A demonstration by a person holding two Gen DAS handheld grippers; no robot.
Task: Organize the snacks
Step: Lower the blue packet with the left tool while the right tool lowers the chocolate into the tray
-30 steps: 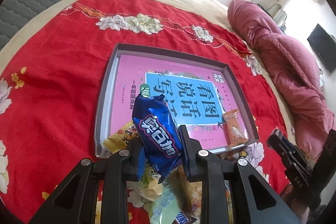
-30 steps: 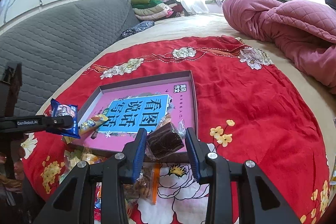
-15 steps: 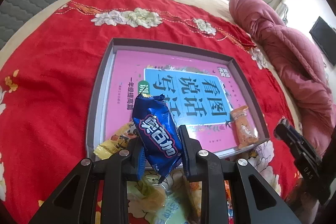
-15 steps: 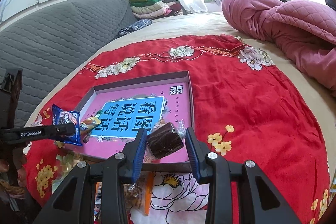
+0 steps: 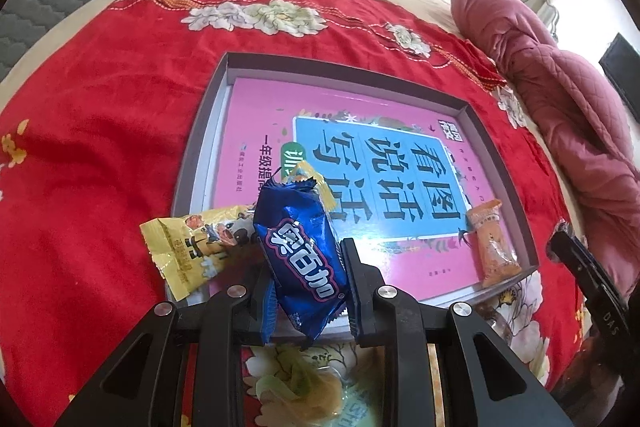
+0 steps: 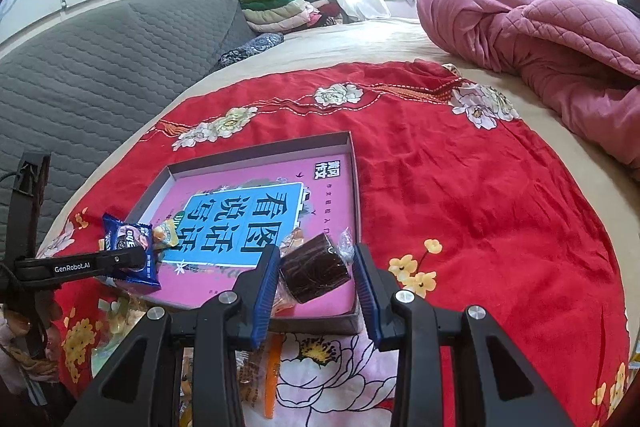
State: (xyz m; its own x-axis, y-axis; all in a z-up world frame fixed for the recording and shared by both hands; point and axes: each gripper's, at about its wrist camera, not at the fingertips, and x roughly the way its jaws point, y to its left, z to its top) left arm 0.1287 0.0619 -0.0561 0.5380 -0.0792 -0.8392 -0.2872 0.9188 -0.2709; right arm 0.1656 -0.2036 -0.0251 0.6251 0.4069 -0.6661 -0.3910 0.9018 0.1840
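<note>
My left gripper (image 5: 308,291) tilts steeply down over the near left corner of the grey tray (image 5: 200,131), its fingers (image 5: 360,291) pinching a blue snack packet (image 5: 300,255) by its lower half. The packet stands nearly upright between the pads, glossy and crinkled, with white lettering on a pink outline running along its length and a serrated top edge. From the right wrist view the same packet (image 6: 130,251) hangs just above the tray's near left edge.

My right gripper (image 6: 316,275) points down at a gentler angle over the tray's near right corner (image 6: 354,163). Its blue-padded fingers (image 6: 266,291) clamp a dark brown snack (image 6: 314,273) in clear, crumpled wrapping, held a little tilted.

Inside the tray lies a pink book with a blue title panel (image 5: 376,183). An orange packet (image 5: 494,247) rests on the book by the tray's right wall. A yellow packet (image 5: 188,247) lies across the tray's near left rim, half on the red floral cloth (image 5: 100,127) spread over the bed.
</note>
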